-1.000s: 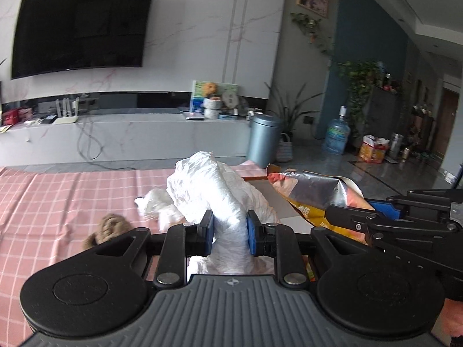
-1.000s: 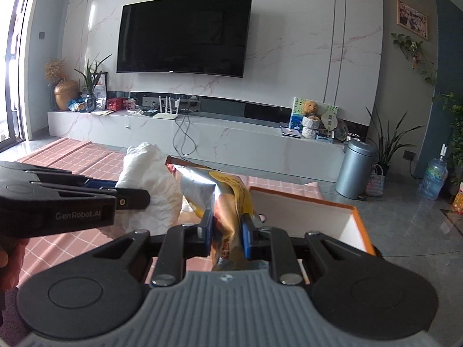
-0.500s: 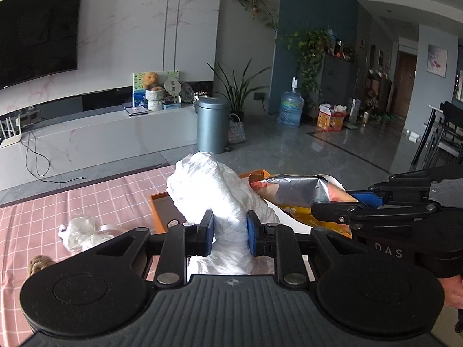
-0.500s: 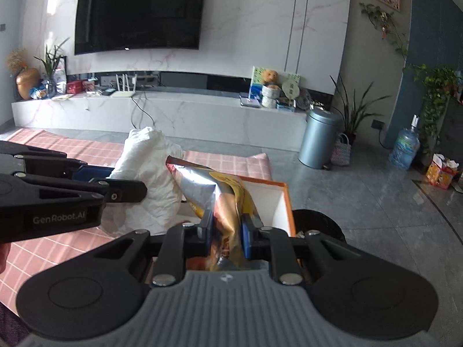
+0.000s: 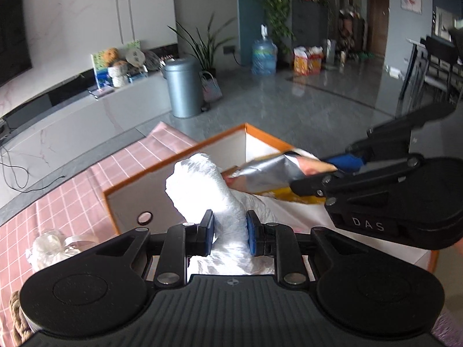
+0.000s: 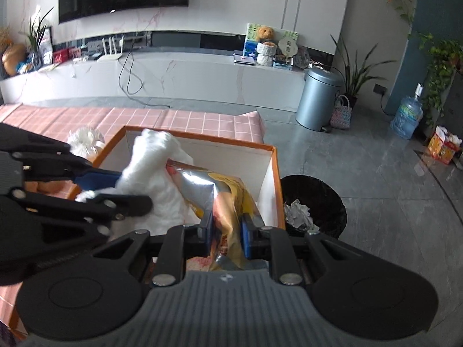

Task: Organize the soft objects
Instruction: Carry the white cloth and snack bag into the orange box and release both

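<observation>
My left gripper is shut on a crumpled white plastic bag, held over the open orange-rimmed white box. My right gripper is shut on a silver and yellow foil snack bag, also over the box. In the right wrist view the left gripper and the white bag sit just left of the foil bag. In the left wrist view the right gripper holds the foil bag at the right, close against the white bag.
A pink checked cloth covers the table. Another clear plastic bundle lies left of the box, and a rope-like brown thing at the lower left edge. A black waste bin with crumpled paper stands right of the box on the grey floor.
Both grippers have swung right and down with their bags, from above the cloth to above the box. The box now lies under both bags.
</observation>
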Motion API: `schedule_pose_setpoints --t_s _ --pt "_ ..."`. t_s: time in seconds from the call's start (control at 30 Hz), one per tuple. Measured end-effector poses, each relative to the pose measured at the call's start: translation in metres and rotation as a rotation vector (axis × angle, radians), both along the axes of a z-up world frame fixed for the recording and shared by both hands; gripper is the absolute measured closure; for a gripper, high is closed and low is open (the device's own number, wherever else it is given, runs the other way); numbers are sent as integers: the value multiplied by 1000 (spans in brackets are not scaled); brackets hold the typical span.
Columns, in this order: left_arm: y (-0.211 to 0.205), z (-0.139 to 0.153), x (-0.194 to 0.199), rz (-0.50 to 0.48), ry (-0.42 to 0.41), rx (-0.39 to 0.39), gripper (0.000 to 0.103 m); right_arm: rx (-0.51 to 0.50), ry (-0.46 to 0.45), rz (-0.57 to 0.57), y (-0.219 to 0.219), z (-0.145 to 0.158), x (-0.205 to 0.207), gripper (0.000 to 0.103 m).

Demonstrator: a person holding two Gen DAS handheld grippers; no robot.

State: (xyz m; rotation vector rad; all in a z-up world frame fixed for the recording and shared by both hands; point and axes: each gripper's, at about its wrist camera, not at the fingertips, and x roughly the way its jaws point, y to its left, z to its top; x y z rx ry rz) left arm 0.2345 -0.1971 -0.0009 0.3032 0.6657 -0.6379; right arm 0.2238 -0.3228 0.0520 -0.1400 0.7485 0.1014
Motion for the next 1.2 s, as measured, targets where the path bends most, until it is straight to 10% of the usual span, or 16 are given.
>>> schedule_pose_setpoints --t_s 0.47,0.93,1.2 --pt "-10 -29 15 -52 29 234 78 -56 90 57 17 -24 33 85" --pt "-12 -40 27 -52 69 277 71 -108 214 73 26 -56 50 83" --pt "-11 -33 21 -52 51 282 43 -138 183 73 27 -48 47 66"
